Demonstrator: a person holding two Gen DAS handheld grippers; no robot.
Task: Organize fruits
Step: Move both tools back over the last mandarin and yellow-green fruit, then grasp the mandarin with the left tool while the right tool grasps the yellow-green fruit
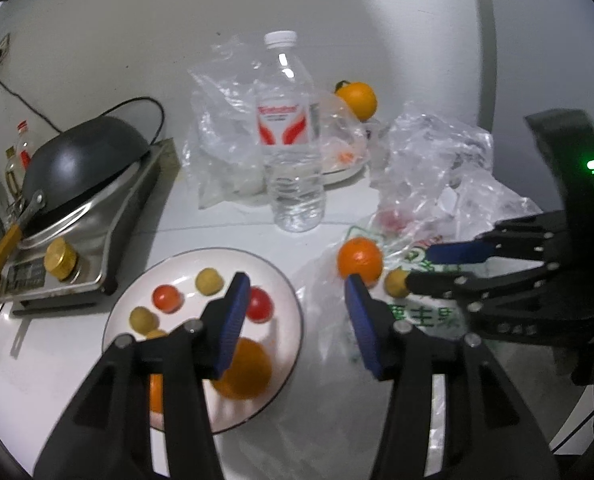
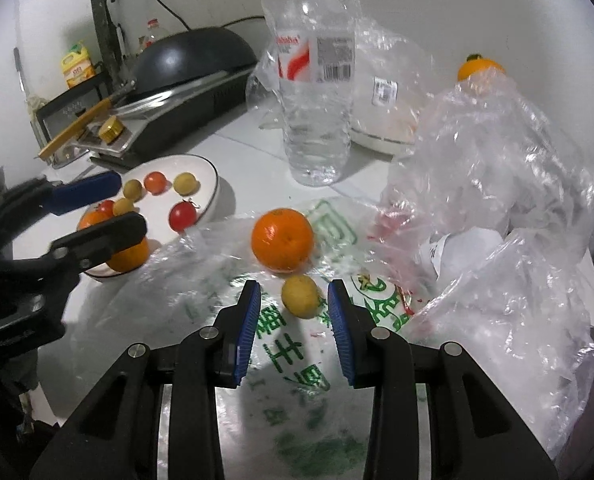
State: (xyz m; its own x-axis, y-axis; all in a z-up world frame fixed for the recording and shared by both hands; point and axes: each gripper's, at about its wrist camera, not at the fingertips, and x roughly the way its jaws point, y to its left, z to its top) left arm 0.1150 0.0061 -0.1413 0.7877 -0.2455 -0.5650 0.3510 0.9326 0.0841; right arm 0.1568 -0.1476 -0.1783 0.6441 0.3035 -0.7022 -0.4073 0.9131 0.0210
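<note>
Left wrist view. Left gripper (image 1: 297, 292) fills the lower centre; its blue pads stand apart with nothing between them. Behind the left finger, in the lower left, sits a white plate (image 1: 285, 280) with a dark rim line. On it: two red cherry tomatoes (image 1: 167, 298), small yellow-green fruits (image 1: 209, 281) and one orange on the plate (image 1: 245, 372), partly hidden by the finger. A second orange patch shows lower left between the finger links. This view alone shows the plate's contents from close above. Right of centre a loose orange (image 1: 359, 260) lies on a printed plastic bag (image 1: 429, 316), with a small yellow fruit (image 1: 395, 283) just beside it. The right gripper (image 1: 417, 268) enters from the right edge, its tips by that yellow fruit. Upper centre: water bottle (image 1: 293, 136), upright, with clear bags around it. A far orange (image 1: 359, 98) sits behind, upper right of the bottle. Upper left: dark wok (image 1: 85, 152) on a steel cooker (image 1: 109, 216).

Right wrist view. Right gripper (image 2: 295, 292) at lower centre, pads apart, gripping nothing; the small yellow fruit (image 2: 301, 295) lies at the tips between them, and I cannot tell whether a pad touches it. The loose orange (image 2: 283, 239) is just above it. Only here does the green printing on the bag (image 2: 297, 356) show beneath the fingers. Crumpled clear plastic (image 2: 497, 184) piles up at right and covers most of the far orange (image 2: 479, 70). The left gripper (image 2: 129, 200) crosses the plate (image 2: 213, 184) at left, hiding part of it.
</note>
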